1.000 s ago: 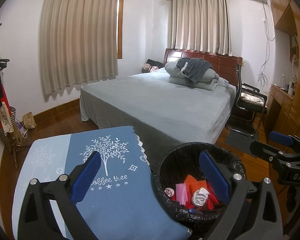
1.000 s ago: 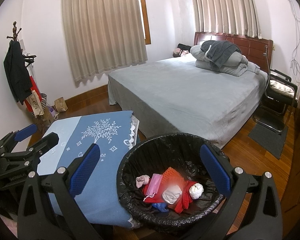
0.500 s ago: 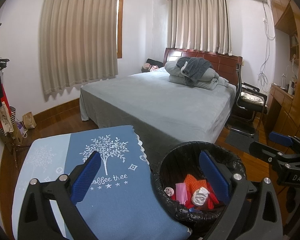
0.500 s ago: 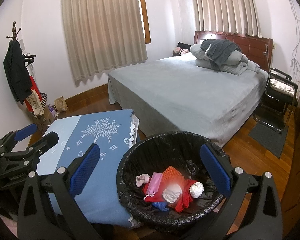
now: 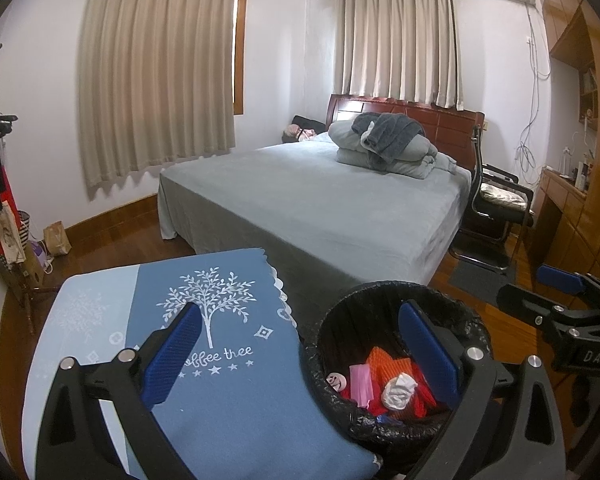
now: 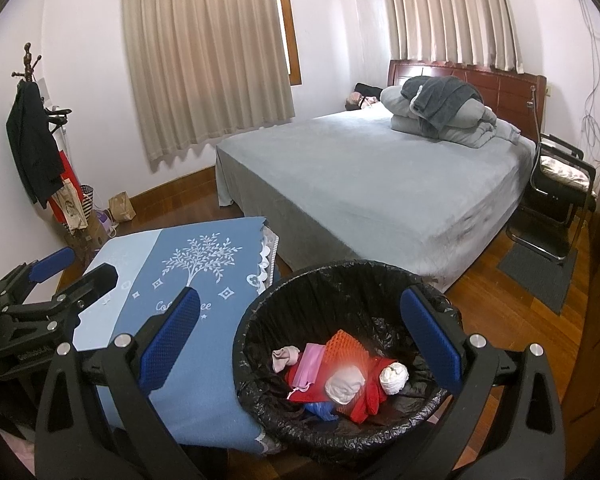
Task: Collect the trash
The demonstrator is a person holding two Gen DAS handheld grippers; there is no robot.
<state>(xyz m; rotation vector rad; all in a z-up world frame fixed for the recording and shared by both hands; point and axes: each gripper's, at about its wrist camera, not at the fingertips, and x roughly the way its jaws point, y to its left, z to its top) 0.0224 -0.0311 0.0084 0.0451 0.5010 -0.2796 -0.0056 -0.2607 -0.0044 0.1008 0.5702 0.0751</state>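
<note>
Trash [image 6: 336, 376] lies heaped inside the black-lined bin [image 6: 260, 320], below and just ahead of the right gripper [image 6: 300, 344], whose jaws gape empty over it; the left gripper [image 5: 300, 352], equally spread and empty, hangs over the blue-clothed desk [image 5: 228, 408] just left of the bin. Beyond, the bed [image 5: 320, 208] carries folded bedding. Nothing visibly differs from a second ago.

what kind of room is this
A home bedroom, most likely. A large bed with a grey cover and a dark wooden headboard fills the room, beige curtains hang over the windows, and a wooden coat stand with dark clothes sits in the corner.
</note>
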